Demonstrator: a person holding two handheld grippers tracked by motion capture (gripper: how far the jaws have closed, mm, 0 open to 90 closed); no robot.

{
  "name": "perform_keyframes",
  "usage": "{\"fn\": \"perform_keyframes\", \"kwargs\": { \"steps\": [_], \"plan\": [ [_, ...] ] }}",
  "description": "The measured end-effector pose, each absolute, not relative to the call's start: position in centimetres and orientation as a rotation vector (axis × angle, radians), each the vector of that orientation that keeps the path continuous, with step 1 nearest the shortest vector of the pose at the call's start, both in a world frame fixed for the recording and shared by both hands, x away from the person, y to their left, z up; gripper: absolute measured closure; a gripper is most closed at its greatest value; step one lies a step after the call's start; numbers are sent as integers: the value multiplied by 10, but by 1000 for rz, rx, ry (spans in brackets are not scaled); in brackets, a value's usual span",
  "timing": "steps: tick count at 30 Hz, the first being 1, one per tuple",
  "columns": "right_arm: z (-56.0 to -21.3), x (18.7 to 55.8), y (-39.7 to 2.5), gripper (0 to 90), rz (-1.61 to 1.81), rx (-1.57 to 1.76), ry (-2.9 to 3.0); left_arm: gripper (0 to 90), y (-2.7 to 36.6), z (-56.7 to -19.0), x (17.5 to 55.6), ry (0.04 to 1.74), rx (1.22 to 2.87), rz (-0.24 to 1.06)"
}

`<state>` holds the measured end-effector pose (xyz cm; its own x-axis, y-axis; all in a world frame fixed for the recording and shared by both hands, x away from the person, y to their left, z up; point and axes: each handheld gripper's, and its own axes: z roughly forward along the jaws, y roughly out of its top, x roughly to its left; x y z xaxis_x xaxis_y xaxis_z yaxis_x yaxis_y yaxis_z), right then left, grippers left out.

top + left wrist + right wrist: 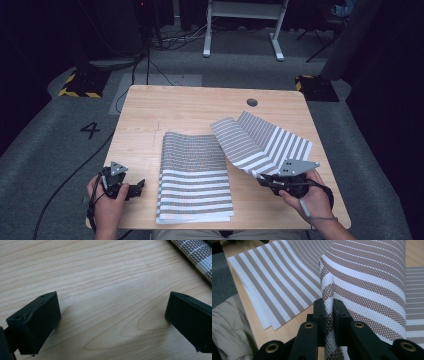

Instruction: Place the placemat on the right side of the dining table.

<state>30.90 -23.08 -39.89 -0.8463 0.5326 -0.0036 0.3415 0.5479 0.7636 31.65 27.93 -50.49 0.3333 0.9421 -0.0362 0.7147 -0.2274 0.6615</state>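
Two striped grey-and-white woven mats are on the wooden table (190, 105). One folded mat (196, 176) lies flat at the front middle. The second mat (260, 140) is lifted and curled at the right, and my right gripper (264, 181) is shut on its near corner. In the right gripper view the jaws pinch the mat's edge (327, 292), with the folded mat (274, 282) lying beyond. My left gripper (136, 187) rests open at the table's front left corner, its jaws wide apart over bare wood (110, 305), with nothing between them. A corner of the folded mat (197, 255) shows at the upper right.
A round cable hole (252, 102) sits near the table's far right edge. A white desk frame (245, 25) and cables lie on the floor beyond. A floor mark "4" (90, 130) is at the left. The person's trouser leg (229, 325) lies below the table edge.
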Motion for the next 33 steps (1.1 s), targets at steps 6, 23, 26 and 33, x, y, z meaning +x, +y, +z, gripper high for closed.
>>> {"fn": "perform_keyframes", "kwargs": {
  "steps": [6, 23, 26, 33],
  "plan": [
    [-413, 296, -224, 812, 1146, 722, 2678, 3, 279, -505, 316, 1448, 2018, 502],
    [-397, 313, -254, 417, 1362, 921, 2448, 3, 279, -505, 316, 1446, 2021, 507],
    [-395, 331, -273, 407, 1295, 1042, 2350, 3, 279, -505, 316, 1446, 2021, 507],
    [-402, 366, -296, 373, 1151, 1193, 2267, 3, 279, -505, 315, 1447, 2023, 505]
  ]
}}
